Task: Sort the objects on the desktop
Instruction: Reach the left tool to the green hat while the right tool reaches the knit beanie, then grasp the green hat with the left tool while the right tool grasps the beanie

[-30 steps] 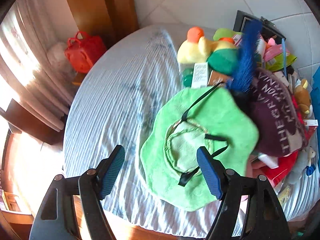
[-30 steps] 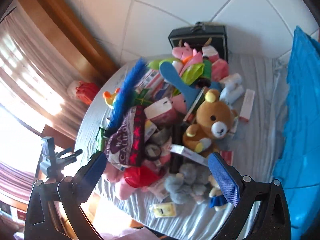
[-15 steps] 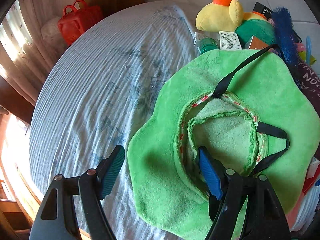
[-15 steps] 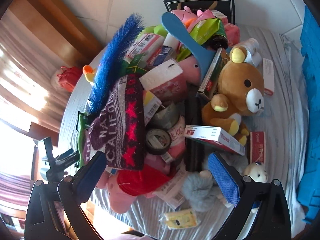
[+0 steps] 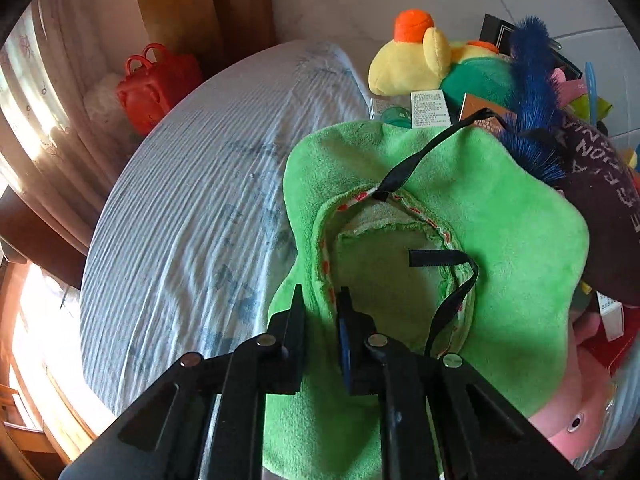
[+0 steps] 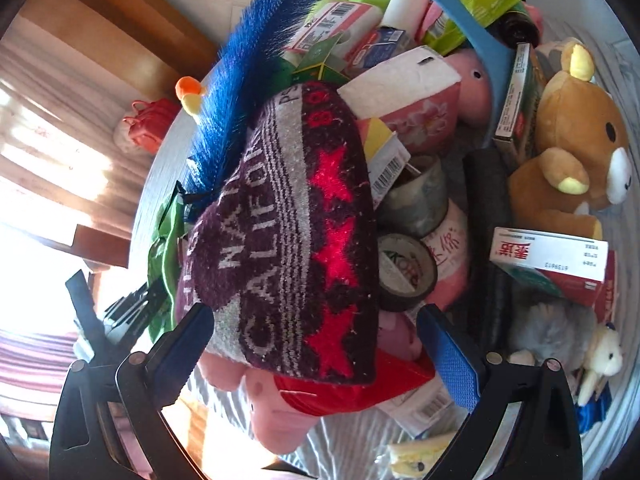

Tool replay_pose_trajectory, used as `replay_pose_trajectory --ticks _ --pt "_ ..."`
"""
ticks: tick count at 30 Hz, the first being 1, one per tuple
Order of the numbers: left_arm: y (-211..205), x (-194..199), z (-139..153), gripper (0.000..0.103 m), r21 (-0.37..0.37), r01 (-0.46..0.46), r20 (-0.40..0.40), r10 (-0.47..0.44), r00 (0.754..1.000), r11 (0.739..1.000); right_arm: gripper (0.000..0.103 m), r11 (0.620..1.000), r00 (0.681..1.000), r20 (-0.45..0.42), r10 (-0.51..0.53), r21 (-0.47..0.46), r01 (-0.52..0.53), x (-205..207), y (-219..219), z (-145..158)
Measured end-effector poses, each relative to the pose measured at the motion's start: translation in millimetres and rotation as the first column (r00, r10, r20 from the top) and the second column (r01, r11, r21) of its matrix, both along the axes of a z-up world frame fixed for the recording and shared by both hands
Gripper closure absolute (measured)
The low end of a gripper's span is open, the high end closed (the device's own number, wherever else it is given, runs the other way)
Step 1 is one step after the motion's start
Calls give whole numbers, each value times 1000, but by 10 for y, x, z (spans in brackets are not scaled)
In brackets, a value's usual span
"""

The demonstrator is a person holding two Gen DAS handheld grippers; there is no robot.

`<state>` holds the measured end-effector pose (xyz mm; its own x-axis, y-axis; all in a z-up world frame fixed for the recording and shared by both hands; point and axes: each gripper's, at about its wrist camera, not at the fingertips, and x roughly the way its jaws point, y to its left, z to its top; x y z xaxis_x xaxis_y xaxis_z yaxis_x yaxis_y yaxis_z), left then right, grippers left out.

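Note:
A green plush hat [image 5: 500, 216] lies upside down on the striped cloth, its black strap [image 5: 444, 140] looped over it. My left gripper [image 5: 320, 320] is shut on the hat's near inner rim. My right gripper [image 6: 316, 332] is open, its fingers on either side of a dark purple knitted beanie [image 6: 296, 240] with red stars, which tops a pile of toys and boxes. The beanie also shows in the left wrist view [image 5: 600, 200], resting on the hat's right edge. A sliver of the green hat [image 6: 160, 240] shows left of the beanie.
A blue feather duster [image 6: 256, 52] lies beside the beanie. A brown teddy bear [image 6: 572, 140], tape rolls [image 6: 404, 272], boxes [image 6: 548, 256] and pink plush toys crowd the right. A yellow duck plush [image 5: 412, 64] sits behind the hat. A red bag [image 5: 156, 84] stands past the table's edge [image 5: 96, 240].
My left gripper has closed on the hat's inner rim. My right gripper has moved down and closer, so the beanie now lies between its open fingers.

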<state>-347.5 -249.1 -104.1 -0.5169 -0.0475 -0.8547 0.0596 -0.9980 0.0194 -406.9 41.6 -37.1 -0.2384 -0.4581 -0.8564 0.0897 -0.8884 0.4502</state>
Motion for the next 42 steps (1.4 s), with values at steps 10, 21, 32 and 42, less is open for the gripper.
replay_pose_trajectory --ticks 10,21,32,42 --pt "-57 281 851 90 -18 -65 -247 59 967 998 79 999 977 -207 44 21 -41 186 -164 450" --pt "64 278 1530 90 -26 -36 -399 23 917 999 81 993 864 -503 34 116 29 430 -54 1383" --pt "704 176 2067 90 -31 96 -482 -99 871 995 81 964 758 -649 -74 148 220 560 667 2177" --pt "1873 40 2437 90 -32 303 -489 -279 826 952 81 901 655 -738 -162 159 403 934 1796 2991"
